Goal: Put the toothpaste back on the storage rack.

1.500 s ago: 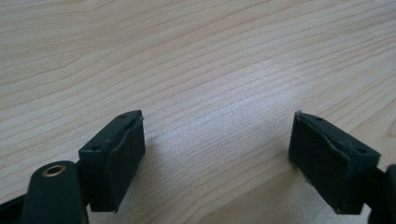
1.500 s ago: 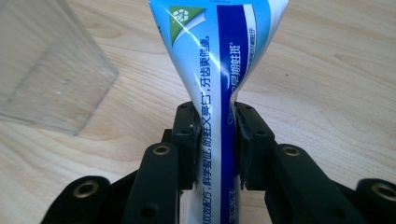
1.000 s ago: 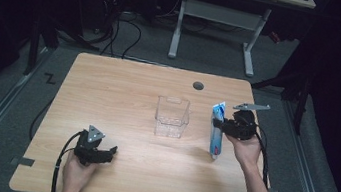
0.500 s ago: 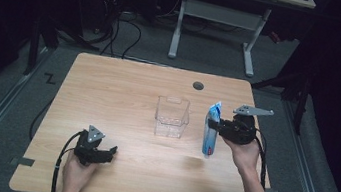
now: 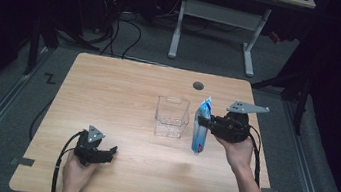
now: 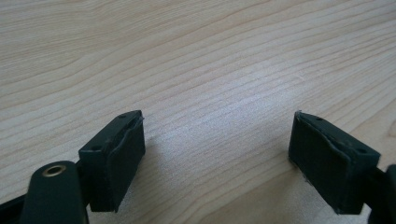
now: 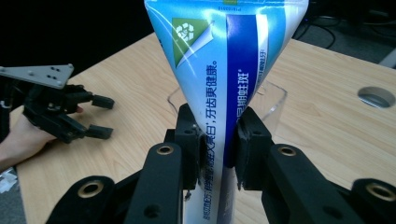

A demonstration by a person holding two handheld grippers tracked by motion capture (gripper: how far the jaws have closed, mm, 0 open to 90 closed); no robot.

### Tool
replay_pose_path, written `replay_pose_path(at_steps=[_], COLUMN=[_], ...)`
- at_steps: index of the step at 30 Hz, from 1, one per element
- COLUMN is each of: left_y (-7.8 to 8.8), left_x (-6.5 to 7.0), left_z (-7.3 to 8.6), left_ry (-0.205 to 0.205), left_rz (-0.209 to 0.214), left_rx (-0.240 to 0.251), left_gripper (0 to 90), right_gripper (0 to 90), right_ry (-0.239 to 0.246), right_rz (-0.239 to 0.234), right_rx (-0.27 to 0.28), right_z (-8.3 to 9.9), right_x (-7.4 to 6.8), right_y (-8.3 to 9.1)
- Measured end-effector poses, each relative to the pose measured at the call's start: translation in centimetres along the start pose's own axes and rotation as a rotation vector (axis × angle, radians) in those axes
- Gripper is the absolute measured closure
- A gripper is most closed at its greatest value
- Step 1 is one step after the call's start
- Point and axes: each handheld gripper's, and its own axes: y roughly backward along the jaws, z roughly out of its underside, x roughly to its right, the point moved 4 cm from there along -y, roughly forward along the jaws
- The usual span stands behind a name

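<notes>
In the high view, the wooden tabletop [image 5: 124,89] carried a clear plastic container [image 5: 171,117] near its centre, open side up. Just beside the container, at its 3 o'clock, the right gripper [image 5: 208,123] held a blue and white tube [image 5: 200,125] upright, its crimped flat end uppermost and its lower end close to the tabletop; whether it touched the surface could not be determined. The grey three-cornered plate [image 5: 246,107] sat on top of that gripper, and the right hand [image 5: 235,150] gripped it from the 5 o'clock side. The left gripper [image 5: 111,152] rested low at the tabletop's 7 o'clock area, well apart from the container, held by the left hand [image 5: 76,172], with its jaws spread and pointing toward 3 o'clock. A round grommet hole [image 5: 198,86] lay at the tabletop's 1 o'clock area. In the left gripper view, the left gripper [image 6: 217,151] had its two black jaws set wide apart, with bare wood grain between them. In the right gripper view, the right gripper [image 7: 219,147] was pinching the tube [image 7: 229,60] on both faces, below its widening crimped end; printed text and a green recycling mark were visible on the tube. The container [image 7: 273,100] stood directly behind the tube, and the left gripper [image 7: 100,116] lay at 9 o'clock, jaws apart.
</notes>
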Motion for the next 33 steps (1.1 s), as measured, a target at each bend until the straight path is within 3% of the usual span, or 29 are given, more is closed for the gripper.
replay_pose_path(at_steps=[4, 19, 24, 29, 33], left_y=[0.0, 0.0, 0.0, 0.0, 0.0], left_x=[0.0, 0.0, 0.0, 0.0, 0.0], left_z=[0.0, 0.0, 0.0, 0.0, 0.0], left_ry=[0.000, 0.000, 0.000, 0.000, 0.001], left_rz=[0.000, 0.000, 0.000, 0.001, 0.000], left_rx=[0.000, 0.000, 0.000, 0.000, 0.000], left_gripper=[19.0, 18.9, 18.9, 18.9, 18.9], right_gripper=[74.0, 74.0, 73.9, 73.9, 73.9], right_ry=[0.022, 0.036, 0.043, 0.003, -0.002], right_rz=[-0.013, -0.062, -0.051, -0.034, -0.012], right_rx=[-0.001, 0.054, 0.072, 0.121, 0.126], right_z=[-0.8, -4.0, -5.2, -6.0, -6.4], right_x=[-0.7, -2.2, -2.4, -1.9, -1.6], right_y=[-0.4, -2.1, -2.7, -3.2, -3.9])
